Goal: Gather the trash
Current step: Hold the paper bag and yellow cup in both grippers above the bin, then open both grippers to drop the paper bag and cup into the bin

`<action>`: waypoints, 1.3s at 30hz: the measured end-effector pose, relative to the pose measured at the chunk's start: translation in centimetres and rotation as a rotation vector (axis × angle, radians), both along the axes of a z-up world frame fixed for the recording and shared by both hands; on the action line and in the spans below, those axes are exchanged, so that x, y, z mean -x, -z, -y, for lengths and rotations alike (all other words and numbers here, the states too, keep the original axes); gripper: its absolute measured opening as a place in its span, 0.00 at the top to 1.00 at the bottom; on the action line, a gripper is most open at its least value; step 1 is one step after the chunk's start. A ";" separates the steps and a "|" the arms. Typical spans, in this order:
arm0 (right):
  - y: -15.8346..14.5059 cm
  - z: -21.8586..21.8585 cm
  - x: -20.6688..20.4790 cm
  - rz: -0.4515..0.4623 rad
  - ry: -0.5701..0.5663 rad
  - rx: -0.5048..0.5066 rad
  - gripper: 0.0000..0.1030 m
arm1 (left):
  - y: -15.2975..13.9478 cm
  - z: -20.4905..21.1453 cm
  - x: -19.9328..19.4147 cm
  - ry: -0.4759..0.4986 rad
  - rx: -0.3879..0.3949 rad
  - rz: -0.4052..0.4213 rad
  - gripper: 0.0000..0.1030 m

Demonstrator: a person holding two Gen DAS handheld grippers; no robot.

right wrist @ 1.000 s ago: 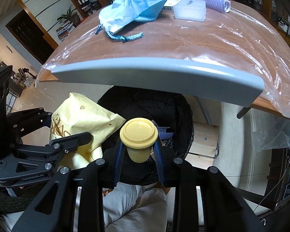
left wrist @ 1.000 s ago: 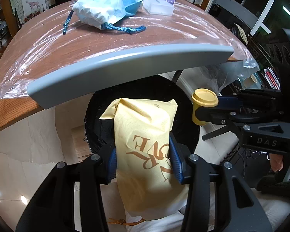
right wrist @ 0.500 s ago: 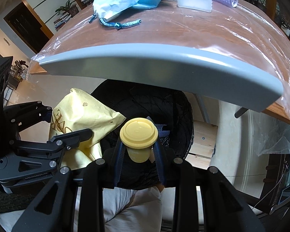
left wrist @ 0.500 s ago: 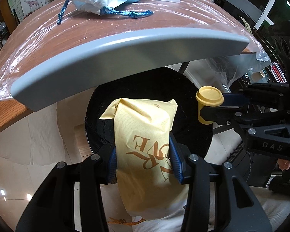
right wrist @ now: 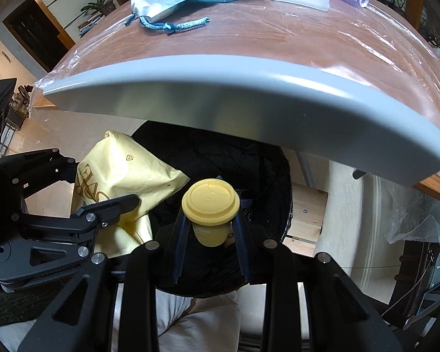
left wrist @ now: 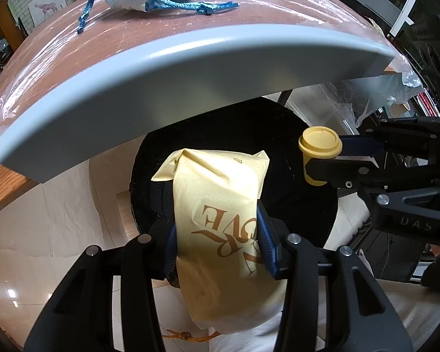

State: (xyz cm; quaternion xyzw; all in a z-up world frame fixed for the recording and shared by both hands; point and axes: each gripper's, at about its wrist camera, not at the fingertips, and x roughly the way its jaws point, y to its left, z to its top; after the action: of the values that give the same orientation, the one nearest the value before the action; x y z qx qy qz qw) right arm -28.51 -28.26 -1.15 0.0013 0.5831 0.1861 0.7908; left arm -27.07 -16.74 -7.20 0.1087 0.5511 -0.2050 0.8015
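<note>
Black hand-held gripper (left wrist: 217, 243), blue ribbed pads (left wrist: 265, 245), silver screws, white trousers

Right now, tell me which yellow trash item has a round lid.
The small yellow cup in the right gripper; the yellow paper bag in the left gripper is crumpled and lidless.

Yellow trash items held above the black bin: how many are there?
2. The paper bag is in the left tongs; the small lidded cup is in the right tongs. The bin may hide more.
</note>
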 end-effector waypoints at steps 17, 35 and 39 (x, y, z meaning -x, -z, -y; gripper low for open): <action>0.9 -0.1 -1.1 -0.007 0.009 0.024 0.71 | 1.3 1.1 -1.1 0.035 -0.053 0.011 0.54; 1.6 -0.4 -1.8 -0.008 0.015 0.044 0.71 | 2.6 2.4 -1.8 0.049 -0.091 0.018 0.54; 1.6 -0.3 -1.8 -0.003 0.033 0.029 0.69 | 2.4 2.5 -1.6 0.061 -0.080 0.053 0.43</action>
State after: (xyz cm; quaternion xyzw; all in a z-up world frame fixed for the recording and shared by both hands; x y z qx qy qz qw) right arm -26.68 -27.95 -2.72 -0.0002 0.5870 0.1643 0.7927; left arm -25.44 -19.29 -9.63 0.1626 0.5340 -0.2045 0.8041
